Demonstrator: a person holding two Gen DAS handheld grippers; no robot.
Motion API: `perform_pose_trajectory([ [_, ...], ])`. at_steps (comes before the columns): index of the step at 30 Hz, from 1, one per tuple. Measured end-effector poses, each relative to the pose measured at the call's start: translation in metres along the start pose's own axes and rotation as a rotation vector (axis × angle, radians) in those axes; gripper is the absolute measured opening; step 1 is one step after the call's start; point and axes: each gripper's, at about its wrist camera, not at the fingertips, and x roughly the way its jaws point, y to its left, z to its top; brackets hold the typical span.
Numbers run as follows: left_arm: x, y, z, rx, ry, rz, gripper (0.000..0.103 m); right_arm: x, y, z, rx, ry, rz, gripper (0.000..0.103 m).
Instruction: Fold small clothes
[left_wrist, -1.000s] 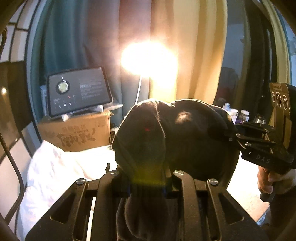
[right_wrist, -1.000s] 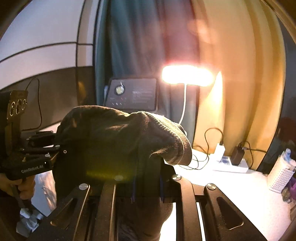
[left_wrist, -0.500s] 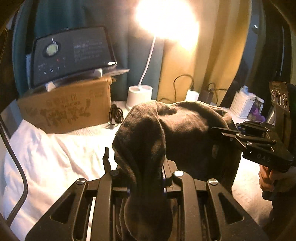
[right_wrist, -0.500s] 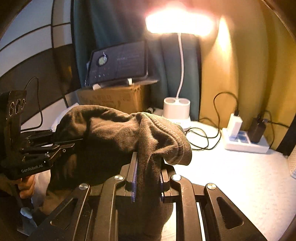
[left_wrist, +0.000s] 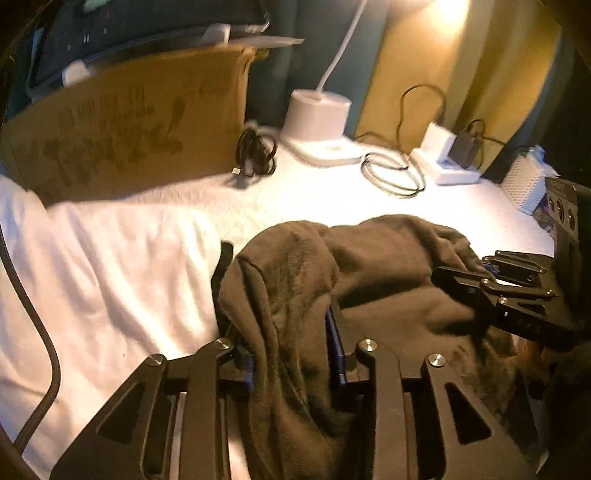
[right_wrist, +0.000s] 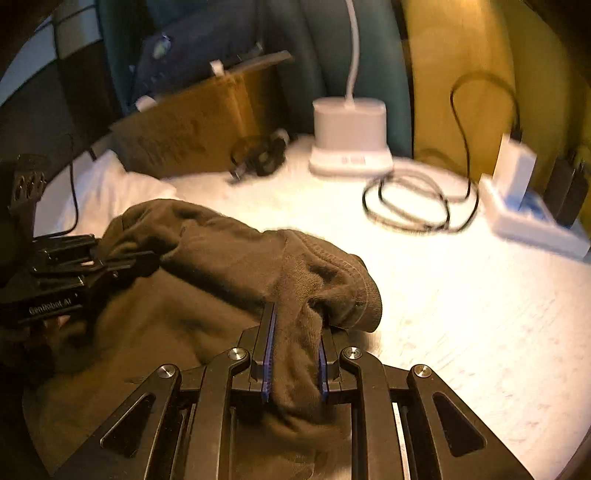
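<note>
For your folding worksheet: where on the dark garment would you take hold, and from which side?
Grip the dark garment at its top edge corners, one from each side, as the left gripper and right gripper do. The stitched hem bunches there, giving the fingers thick cloth to pinch.

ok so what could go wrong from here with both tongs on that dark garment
1. The dark garment is bunched in both the left tongs and the right tongs, so it may land creased instead of flat.
2. Black cable loops and a coiled cord lie just beyond it on the table; a forward sweep could snag them.
3. Laid too far left, it could partly overlap the rumpled white cloth, giving an uneven fold.
</note>
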Motion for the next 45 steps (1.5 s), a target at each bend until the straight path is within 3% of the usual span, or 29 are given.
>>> perform_pose_trajectory([
  [5, 0.003, 0.001, 0.004, -0.001, 0.010, 0.016, 0.038, 0.004, -0.011, 0.003, 0.066, 0.035, 0.059, 0.024],
  [8, 0.005, 0.002, 0.008, 0.005, 0.017, 0.028, 0.038, 0.009, -0.025, 0.010, 0.150, 0.066, 0.139, 0.032],
  [10, 0.006, 0.002, 0.010, 0.007, 0.017, 0.036, 0.038, 0.011, -0.028, 0.015, 0.176, 0.070, 0.178, 0.048],
  [13, 0.006, 0.003, 0.014, 0.013, 0.016, 0.051, 0.038, 0.017, -0.034, 0.025, 0.221, 0.053, 0.204, 0.059],
  [17, 0.005, 0.005, 0.017, 0.019, 0.008, 0.070, 0.038, 0.023, -0.043, 0.034, 0.247, 0.026, 0.166, 0.059],
  [19, 0.008, 0.008, 0.017, 0.019, 0.017, 0.081, 0.044, 0.022, -0.044, 0.033, 0.230, 0.005, 0.135, 0.059],
  [24, 0.005, 0.008, 0.019, 0.016, 0.004, 0.100, 0.045, 0.017, -0.040, 0.028, 0.170, -0.001, -0.048, 0.059],
  [26, -0.003, 0.006, 0.020, 0.009, -0.020, 0.111, 0.045, 0.015, -0.040, 0.025, 0.151, 0.003, -0.074, 0.065],
  [28, -0.013, 0.004, 0.020, 0.011, -0.050, 0.119, 0.045, 0.013, -0.040, 0.022, 0.135, 0.012, -0.129, 0.080],
  [29, -0.018, 0.002, 0.020, 0.012, -0.062, 0.119, 0.050, 0.011, -0.041, 0.021, 0.133, 0.013, -0.160, 0.082],
  [30, -0.024, 0.001, 0.020, 0.011, -0.078, 0.118, 0.059, 0.009, -0.042, 0.019, 0.133, 0.012, -0.166, 0.082],
  [32, -0.033, -0.002, 0.018, 0.007, -0.095, 0.118, 0.069, 0.005, -0.043, 0.017, 0.134, 0.011, -0.166, 0.082],
  [45, -0.048, -0.021, -0.030, 0.031, -0.017, 0.092, 0.069, -0.028, -0.020, -0.006, 0.095, 0.011, -0.217, 0.082],
])
